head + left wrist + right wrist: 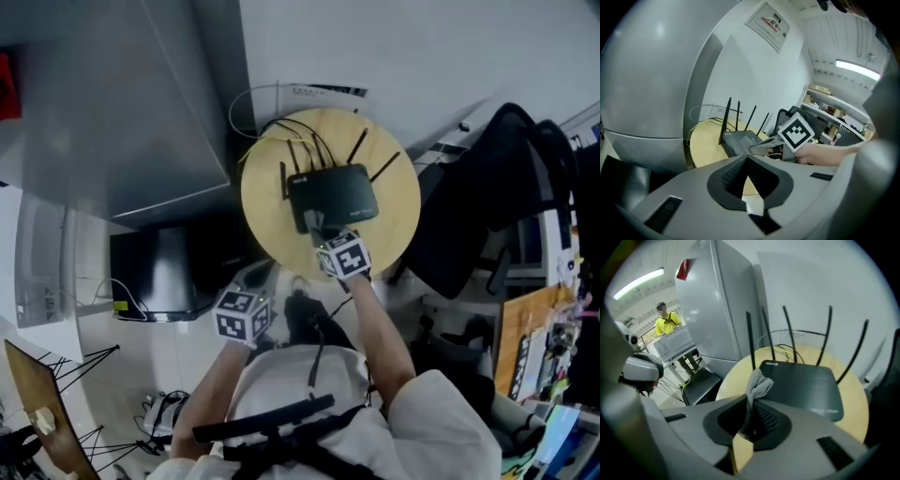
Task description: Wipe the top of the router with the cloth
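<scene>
**A:** What is the right claw [749,405] doing?

**B:** It is clenched on the cloth [758,382]. The grey fabric is pinched between the two jaws, and a bunched end pokes out past the tips.

**A:** And where does that bunch sit?

**B:** Right at the router [802,386], over its near left corner in the right gripper view. In the head view it is at the lower edge of the black box, near the middle of the frame. I cannot tell whether the fabric presses on the top or only hovers just over it.

**A:** The other hand?

**B:** The left claw [745,159] is closed with nothing between its jaws. It is held low and well back from the router, at the lower left of the head view, close to the person's body.

**A:** What is around the router?

**B:** It lies flat on a round wooden surface [398,220] with its antennas [788,333] standing up along the far side. Yellow and black cables trail off the far edge, towards the top of the frame.

**A:** So how far along is the wiping?

**B:** Early, I would judge, or at one end of a stroke. The cloth is gripped and brought to the router, so that part is done. Nearly the whole dark top stretches away beyond the bunch, and no streak or dust line shows what has been covered. Sweeping across to the far right corner looks like the remaining work.
</scene>
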